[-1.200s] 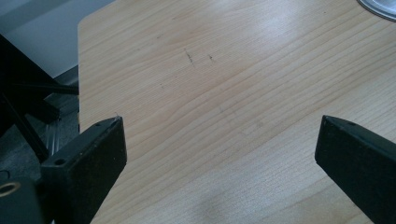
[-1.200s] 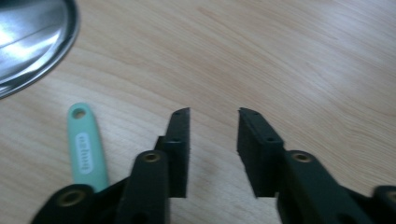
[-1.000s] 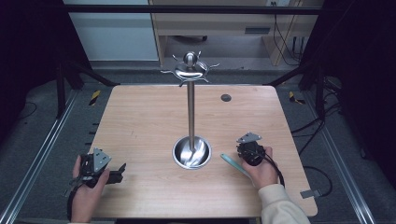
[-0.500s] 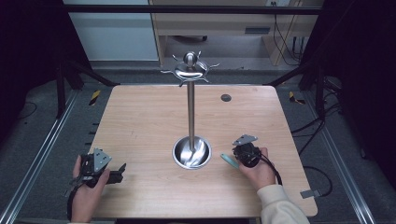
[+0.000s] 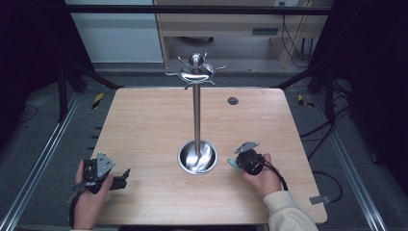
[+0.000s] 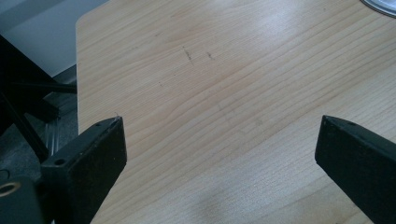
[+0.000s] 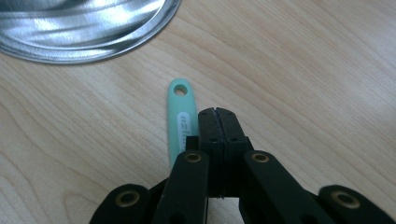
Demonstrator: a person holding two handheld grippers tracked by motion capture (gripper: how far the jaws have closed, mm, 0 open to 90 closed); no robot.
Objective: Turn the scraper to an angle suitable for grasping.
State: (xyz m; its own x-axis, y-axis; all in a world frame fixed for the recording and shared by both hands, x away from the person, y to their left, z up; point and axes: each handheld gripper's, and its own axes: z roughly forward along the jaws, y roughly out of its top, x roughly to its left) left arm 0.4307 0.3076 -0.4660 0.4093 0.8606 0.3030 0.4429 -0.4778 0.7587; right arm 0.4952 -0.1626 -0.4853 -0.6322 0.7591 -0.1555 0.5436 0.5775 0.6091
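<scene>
High view: a wooden bench (image 5: pixel 144 125) carries a tall metal stand (image 5: pixel 196 115) with a round dish base (image 5: pixel 197 158) and a hooked crown at the top. A dark round grommet (image 5: pixel 233 100) sits near the far edge. The left gripper (image 5: pixel 126 177) rests at the near left corner in a hand (image 5: pixel 89 204), well apart from the stand. The right gripper (image 5: pixel 232 162) lies just right of the dish base, held by the other hand (image 5: pixel 262 179), with a mint-green piece at its tip.

Left gripper view: its fingers (image 6: pixel 95 154) stand wide apart over bare wood, holding nothing; the dish rim (image 6: pixel 380 5) peeks in at the top right corner.

Right gripper view: the fingers (image 7: pixel 209 128) are pressed together. A mint-green handle (image 7: pixel 179 119) with a hanging hole lies flat on the bench just beside them, on their left, pointing toward the dish base (image 7: pixel 88 28). Whether they grip it, I cannot tell.
</scene>
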